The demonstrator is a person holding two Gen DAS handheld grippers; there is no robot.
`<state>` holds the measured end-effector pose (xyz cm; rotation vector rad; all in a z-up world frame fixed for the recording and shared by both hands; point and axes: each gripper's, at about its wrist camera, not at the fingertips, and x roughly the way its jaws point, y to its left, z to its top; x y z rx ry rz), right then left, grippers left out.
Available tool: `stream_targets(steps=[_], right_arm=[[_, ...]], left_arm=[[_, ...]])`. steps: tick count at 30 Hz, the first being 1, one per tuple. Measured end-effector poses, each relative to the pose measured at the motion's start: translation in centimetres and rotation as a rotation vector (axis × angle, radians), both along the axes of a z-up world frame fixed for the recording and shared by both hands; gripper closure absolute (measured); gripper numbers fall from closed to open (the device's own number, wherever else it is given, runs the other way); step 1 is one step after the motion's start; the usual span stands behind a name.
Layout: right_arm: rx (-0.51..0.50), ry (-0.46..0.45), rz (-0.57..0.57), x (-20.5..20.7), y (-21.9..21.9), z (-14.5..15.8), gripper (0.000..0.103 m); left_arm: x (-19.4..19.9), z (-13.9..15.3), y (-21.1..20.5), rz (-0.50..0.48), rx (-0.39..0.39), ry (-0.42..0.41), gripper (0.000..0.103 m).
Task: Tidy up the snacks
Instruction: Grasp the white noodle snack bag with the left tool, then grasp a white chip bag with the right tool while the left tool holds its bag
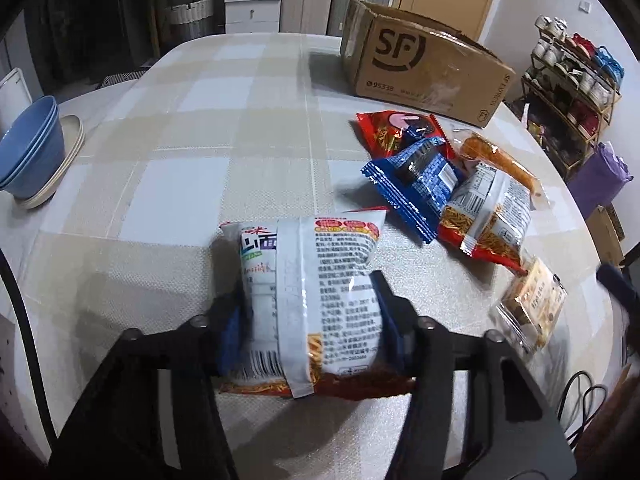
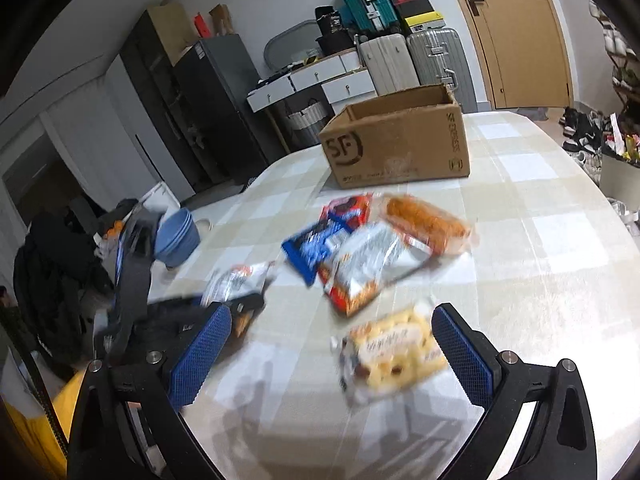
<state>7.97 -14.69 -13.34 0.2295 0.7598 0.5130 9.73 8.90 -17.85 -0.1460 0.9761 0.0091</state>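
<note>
My left gripper [image 1: 310, 300] is shut on a white noodle-snack bag [image 1: 312, 292] and holds it just above the table; the bag also shows in the right wrist view [image 2: 236, 282]. A pile of snacks lies to the right: a red pack [image 1: 396, 130], a blue pack [image 1: 416, 180], an orange sausage stick [image 1: 500, 160], a second noodle bag [image 1: 484, 216] and a pale biscuit pack [image 1: 532, 308]. My right gripper [image 2: 332, 344] is open and hovers over the biscuit pack [image 2: 394, 354]. An open SF cardboard box [image 2: 396, 144] stands at the far side.
Blue bowls [image 1: 32, 148] on cream plates [image 1: 68, 160] stand at the table's left edge. The checked tablecloth [image 1: 200, 120] covers the round table. Suitcases [image 2: 416, 60], drawers and a door stand behind. A shelf of cups [image 1: 572, 76] stands off the table's right.
</note>
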Motion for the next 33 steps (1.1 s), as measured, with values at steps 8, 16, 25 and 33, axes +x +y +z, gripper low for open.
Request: stream_targets(steps=[8, 16, 25, 33], right_arm=[[0.047, 0.217, -0.035, 7.7, 0.5, -1.6, 0.001], [0.038, 0.391, -0.098, 11.8, 1.3, -4.9, 0.018], [-0.047, 0.367, -0.121, 13.4, 3.3, -5.2, 0.030], [-0.117, 0.298, -0.078, 12.4, 4.9, -5.0, 0.051]], left_arm=[[-1.9, 0.2, 0.6, -0.038, -0.008, -0.052, 0.055], [-2.1, 0.0, 1.6, -0.047, -0.085, -0.087, 0.055], [-2.1, -0.1, 1.3, -0.072, -0.104, -0.089, 0.055], [-2.2, -0.1, 1.4, -0.073, -0.114, -0.090, 0.055]])
